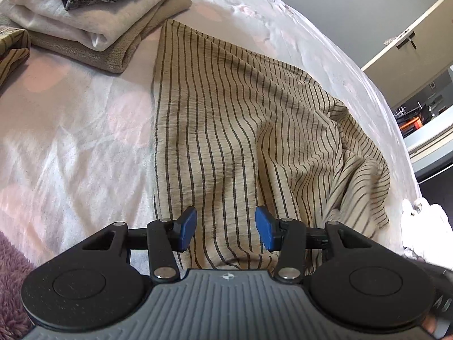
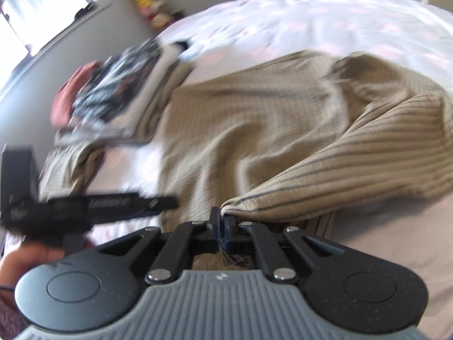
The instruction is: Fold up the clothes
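A striped garment (image 1: 226, 130) is spread on the bed (image 1: 70, 141), extending forward from between the jaws of the left gripper (image 1: 226, 229), which are held wide apart over the near hem with nothing gripped. The jaws of the right gripper (image 2: 222, 226) are pressed together on a gathered corner of the same cloth, which rises to the right of them. That view is blurred, so the depth of the pinch cannot be judged; a shallow hold could slip out under tension. With the left side unpinned, the whole piece could be dragged toward the folded stack (image 1: 85, 22) ahead and to the left.
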`<action>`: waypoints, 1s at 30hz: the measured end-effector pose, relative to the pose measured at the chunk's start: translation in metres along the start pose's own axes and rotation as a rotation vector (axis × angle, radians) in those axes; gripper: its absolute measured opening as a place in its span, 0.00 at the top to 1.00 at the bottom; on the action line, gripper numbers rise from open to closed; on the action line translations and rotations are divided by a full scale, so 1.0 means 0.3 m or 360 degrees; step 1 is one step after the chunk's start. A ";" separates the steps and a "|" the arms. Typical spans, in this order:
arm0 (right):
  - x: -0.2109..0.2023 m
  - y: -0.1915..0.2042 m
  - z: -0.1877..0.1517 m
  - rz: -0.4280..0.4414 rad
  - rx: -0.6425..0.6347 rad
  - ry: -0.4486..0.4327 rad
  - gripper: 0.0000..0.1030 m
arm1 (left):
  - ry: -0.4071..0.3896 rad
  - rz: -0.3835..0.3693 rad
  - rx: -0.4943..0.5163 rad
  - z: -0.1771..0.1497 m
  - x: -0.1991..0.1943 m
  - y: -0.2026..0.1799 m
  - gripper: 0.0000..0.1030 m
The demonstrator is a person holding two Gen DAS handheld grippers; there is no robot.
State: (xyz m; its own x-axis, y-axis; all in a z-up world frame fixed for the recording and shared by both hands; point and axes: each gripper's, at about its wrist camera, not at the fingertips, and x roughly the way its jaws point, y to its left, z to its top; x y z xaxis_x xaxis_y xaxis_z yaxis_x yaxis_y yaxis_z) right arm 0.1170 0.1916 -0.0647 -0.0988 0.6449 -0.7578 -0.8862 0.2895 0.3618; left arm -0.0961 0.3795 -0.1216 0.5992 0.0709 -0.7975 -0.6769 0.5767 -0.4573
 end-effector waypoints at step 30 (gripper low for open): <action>0.232 0.179 -0.156 0.0017 -0.0159 0.0151 0.59 | 0.0056 0.0070 0.0158 -0.022 0.005 -0.032 0.59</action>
State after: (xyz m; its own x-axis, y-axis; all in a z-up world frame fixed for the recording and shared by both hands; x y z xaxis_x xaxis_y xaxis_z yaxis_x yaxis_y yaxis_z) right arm 0.0414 0.2190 -0.1235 -0.1465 0.5765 -0.8039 -0.9249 0.2083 0.3180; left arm -0.0915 0.3685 -0.1210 0.5531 0.0704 -0.8302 -0.6557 0.6514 -0.3816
